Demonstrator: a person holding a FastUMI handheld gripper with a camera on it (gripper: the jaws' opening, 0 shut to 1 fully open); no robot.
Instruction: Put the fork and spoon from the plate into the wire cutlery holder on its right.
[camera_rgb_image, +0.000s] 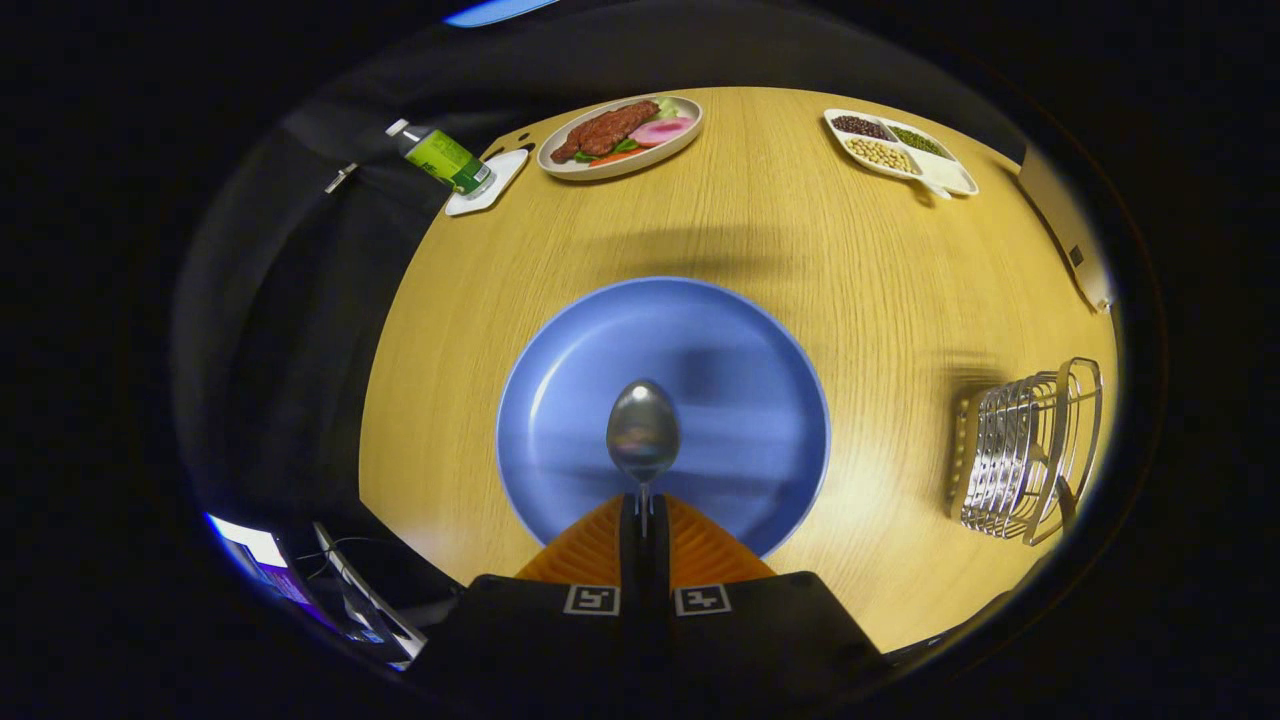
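- Above the blue plate (570, 400) at the tabletop's (800, 240) near edge, the gripper (643, 515) pinches the spoon (642, 432) by its handle, bowl pointing ahead.
- Near the tabletop's right edge, well apart from the plate, stands the wire cutlery holder (1025, 450).

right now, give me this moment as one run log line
tool: shut on spoon | spoon: held above blue plate | fork: unseen | wire cutlery holder: right of plate, not reached
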